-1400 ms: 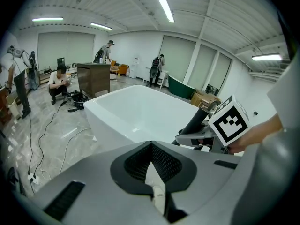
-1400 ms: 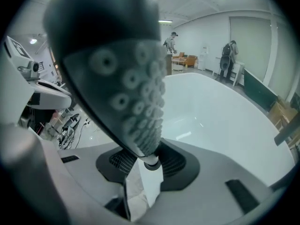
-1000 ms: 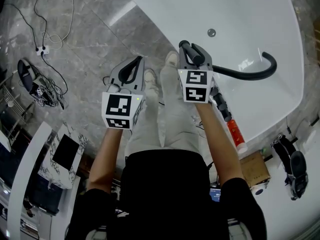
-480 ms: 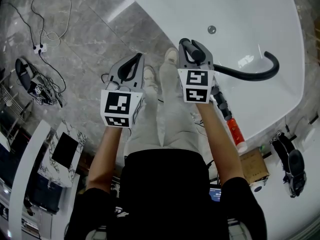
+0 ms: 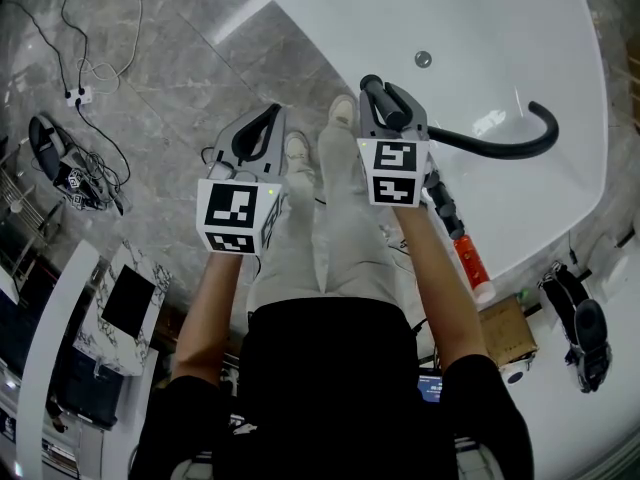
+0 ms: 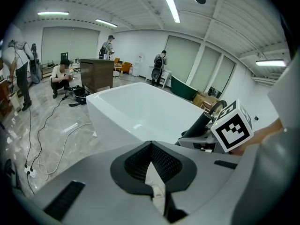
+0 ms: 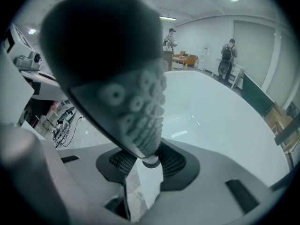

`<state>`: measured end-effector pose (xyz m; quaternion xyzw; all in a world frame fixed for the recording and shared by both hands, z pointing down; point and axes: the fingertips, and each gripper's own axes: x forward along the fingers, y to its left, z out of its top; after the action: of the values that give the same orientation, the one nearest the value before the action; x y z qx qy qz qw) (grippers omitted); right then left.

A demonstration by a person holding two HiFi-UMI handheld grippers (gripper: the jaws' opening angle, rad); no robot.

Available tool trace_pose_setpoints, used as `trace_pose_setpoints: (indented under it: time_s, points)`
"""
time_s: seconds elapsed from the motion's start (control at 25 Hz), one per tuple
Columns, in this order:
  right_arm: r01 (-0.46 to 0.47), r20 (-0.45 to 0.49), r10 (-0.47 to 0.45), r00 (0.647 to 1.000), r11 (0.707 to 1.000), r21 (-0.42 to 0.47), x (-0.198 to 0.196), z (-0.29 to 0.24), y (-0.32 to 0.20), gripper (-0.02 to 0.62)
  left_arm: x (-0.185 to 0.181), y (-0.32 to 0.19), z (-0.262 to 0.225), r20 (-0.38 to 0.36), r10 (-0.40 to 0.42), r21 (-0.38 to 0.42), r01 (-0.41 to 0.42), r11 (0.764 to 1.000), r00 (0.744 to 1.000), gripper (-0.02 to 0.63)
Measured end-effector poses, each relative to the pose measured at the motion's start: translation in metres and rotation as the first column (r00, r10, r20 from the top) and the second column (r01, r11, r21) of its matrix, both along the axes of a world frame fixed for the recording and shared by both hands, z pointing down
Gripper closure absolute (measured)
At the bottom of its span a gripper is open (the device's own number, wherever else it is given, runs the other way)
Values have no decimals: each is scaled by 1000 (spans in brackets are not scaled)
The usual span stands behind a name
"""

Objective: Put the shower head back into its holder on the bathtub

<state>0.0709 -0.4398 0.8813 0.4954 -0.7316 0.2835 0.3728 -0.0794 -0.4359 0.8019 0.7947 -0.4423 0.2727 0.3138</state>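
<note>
My right gripper (image 5: 384,100) is shut on the black shower head (image 5: 388,108) and holds it over the near rim of the white bathtub (image 5: 480,28). Seen from the right gripper view, the head's grey nozzle face (image 7: 136,107) fills the picture above the jaws, with my right gripper (image 7: 145,159) clamped on it. A black hose (image 5: 500,148) curves from it across the tub. Black fittings (image 5: 442,208) stand on the tub rim by my right forearm. My left gripper (image 5: 272,118) hangs over the floor beside the tub, shut and empty; in its own view the tips meet at the left gripper (image 6: 151,143).
Cables and a power strip (image 5: 80,96) lie on the marble floor at the left. A red bottle (image 5: 468,261) and a cardboard box (image 5: 505,333) sit by the tub's rim. Spare devices lie at the left (image 5: 65,168) and right (image 5: 580,333). People stand far off.
</note>
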Motion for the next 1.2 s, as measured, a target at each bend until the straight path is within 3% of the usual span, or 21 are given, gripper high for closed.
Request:
trace_pose_setpoints:
  time_s: [0.76,1.2]
  points:
    - [-29,16,29,999,1000,3,2,-7,0,453,4,6,-13,-3,1,13,-1,1000,1000,592]
    - [-28,51,27,998,999,19,6,-39,4,414,15,3,-46,-15,25,64,-24,998,1000,592]
